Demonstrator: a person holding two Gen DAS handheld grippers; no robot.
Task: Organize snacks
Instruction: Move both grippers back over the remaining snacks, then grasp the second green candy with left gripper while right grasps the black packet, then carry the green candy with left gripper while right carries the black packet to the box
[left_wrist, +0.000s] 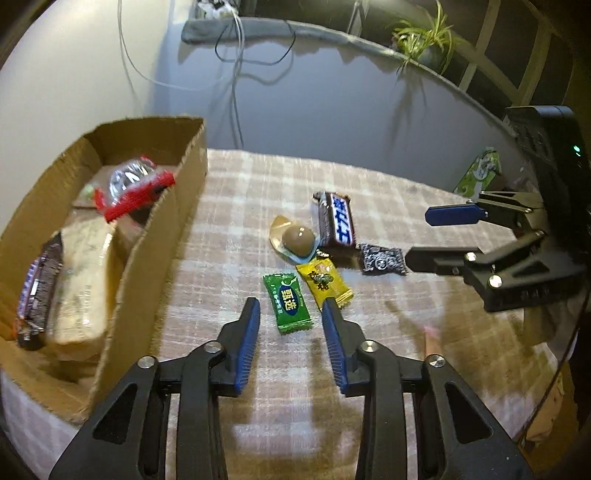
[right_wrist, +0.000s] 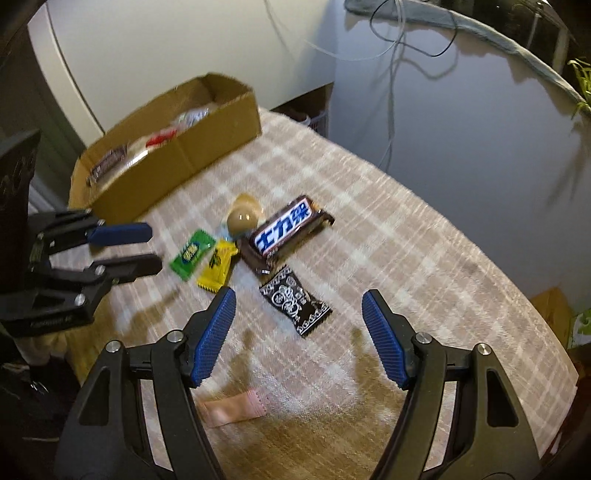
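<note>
Loose snacks lie mid-table: a green candy (left_wrist: 290, 303) (right_wrist: 192, 254), a yellow candy (left_wrist: 325, 282) (right_wrist: 217, 268), a brown jelly cup (left_wrist: 298, 237) (right_wrist: 242, 218), a Snickers bar (left_wrist: 337, 224) (right_wrist: 286, 230) and a black candy (left_wrist: 382, 259) (right_wrist: 294, 301). My left gripper (left_wrist: 290, 308) (right_wrist: 155, 246) is open, its fingers either side of the green candy, just above it. My right gripper (right_wrist: 299, 301) (left_wrist: 415, 236) is open and empty, with the black candy between its fingertips. A cardboard box (left_wrist: 155, 236) (right_wrist: 192, 147) at the left holds several snacks.
A pink packet (right_wrist: 232, 408) lies near the front edge under my right gripper. The table has a plaid cloth (left_wrist: 295, 387). Cables (left_wrist: 236, 74) hang on the back wall, a plant (left_wrist: 424, 40) stands on the ledge, and a green pack (left_wrist: 480, 171) sits at the far right.
</note>
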